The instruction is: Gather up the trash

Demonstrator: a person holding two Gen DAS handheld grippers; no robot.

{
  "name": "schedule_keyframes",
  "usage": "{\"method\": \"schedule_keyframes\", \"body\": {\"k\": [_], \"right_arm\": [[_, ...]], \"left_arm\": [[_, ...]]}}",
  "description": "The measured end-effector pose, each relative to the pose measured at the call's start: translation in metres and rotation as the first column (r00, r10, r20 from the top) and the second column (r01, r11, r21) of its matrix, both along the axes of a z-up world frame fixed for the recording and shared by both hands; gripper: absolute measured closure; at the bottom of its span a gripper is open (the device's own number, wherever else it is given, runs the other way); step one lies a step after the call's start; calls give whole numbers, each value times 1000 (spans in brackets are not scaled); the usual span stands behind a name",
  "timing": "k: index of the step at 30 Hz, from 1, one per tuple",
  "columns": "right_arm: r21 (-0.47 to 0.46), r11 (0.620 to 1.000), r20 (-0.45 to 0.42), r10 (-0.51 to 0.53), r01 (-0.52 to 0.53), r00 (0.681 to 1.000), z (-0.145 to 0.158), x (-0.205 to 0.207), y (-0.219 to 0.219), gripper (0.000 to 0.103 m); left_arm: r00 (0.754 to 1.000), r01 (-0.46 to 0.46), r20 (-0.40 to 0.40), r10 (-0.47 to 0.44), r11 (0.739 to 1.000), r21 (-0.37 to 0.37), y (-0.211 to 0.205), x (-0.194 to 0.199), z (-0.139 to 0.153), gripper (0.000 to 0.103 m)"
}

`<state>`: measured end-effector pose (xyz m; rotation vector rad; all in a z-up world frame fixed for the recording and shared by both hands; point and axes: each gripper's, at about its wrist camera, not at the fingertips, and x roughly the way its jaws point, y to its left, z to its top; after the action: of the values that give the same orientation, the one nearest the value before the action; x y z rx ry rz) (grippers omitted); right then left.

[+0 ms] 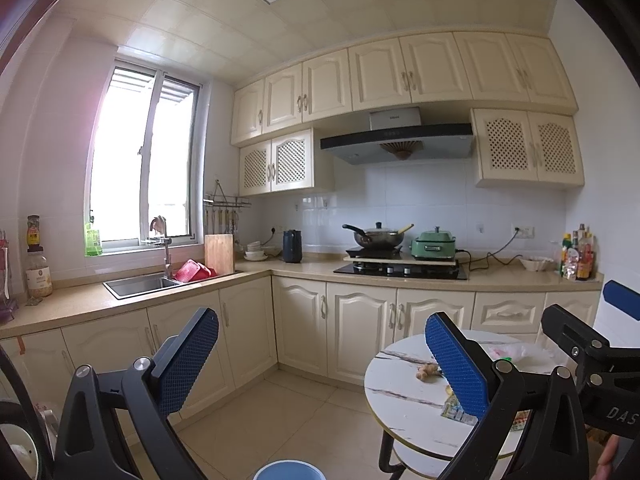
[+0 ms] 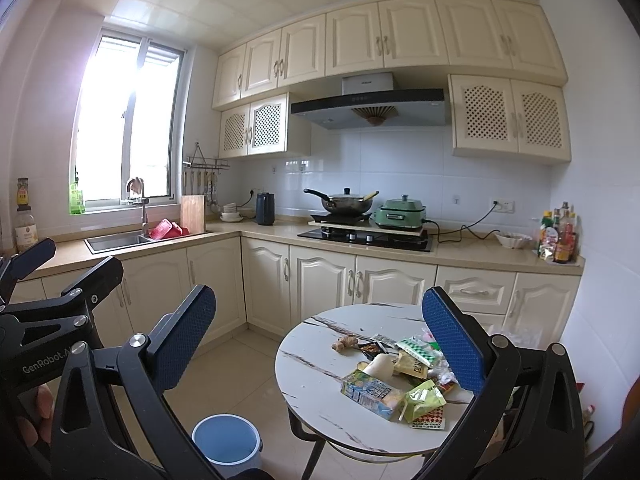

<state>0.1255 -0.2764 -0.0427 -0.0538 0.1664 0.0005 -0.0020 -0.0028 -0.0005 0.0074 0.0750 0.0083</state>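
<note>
Kitchen, both grippers raised and empty above floor and round table.

We log the round table (image 2: 320,364) at right, its near rim partly behind the right gripper (image 2: 320,332), whose 2 blue pads stand spread wide, clasping nothing. The left gripper (image 1: 322,354) is likewise released, touching nothing. Open tiled floor (image 2: 256,368) lies between the cabinets and the table. The blue bin (image 2: 226,442) sits on the floor just beside the table's near-left legs, cut off at the bottom edge in the left wrist view. Trash pile (image 2: 400,376) lies on the table's right half: juice carton (image 2: 370,392), green wrappers, ginger piece (image 2: 344,343) apart to the left. Small wrapper print is unreadable.
</note>
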Motion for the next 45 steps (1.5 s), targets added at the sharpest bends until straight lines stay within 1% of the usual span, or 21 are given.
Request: {"method": "schedule_keyframes", "body": {"k": [2,7,39,43,45], "right_arm": [[-1,1000,1,0,0,1000,-1,0,0,0],[4,1000,1,2,-2,1000,-1,-2,1,0],[6,1000,5,7,-7,1000,1,-1,-1,0],[6,1000,9,-1,0,1000,-2,0,-6,0],[8,1000,3,-15,15,1000,-4,4,-13,0]], "left_arm": [[1000,2,13,-2,1000,0,-1,-1,0,1],[1000,5,16,-5,1000,-2,-3,-2,-1,1],[1000,12,10,-12,1000,2,-2,3,-5,1],[1000,15,5,-15,1000,5,-7,14,-9,1],[1000,26,-16,-26,1000,7,-11,26,-16,1]]}}
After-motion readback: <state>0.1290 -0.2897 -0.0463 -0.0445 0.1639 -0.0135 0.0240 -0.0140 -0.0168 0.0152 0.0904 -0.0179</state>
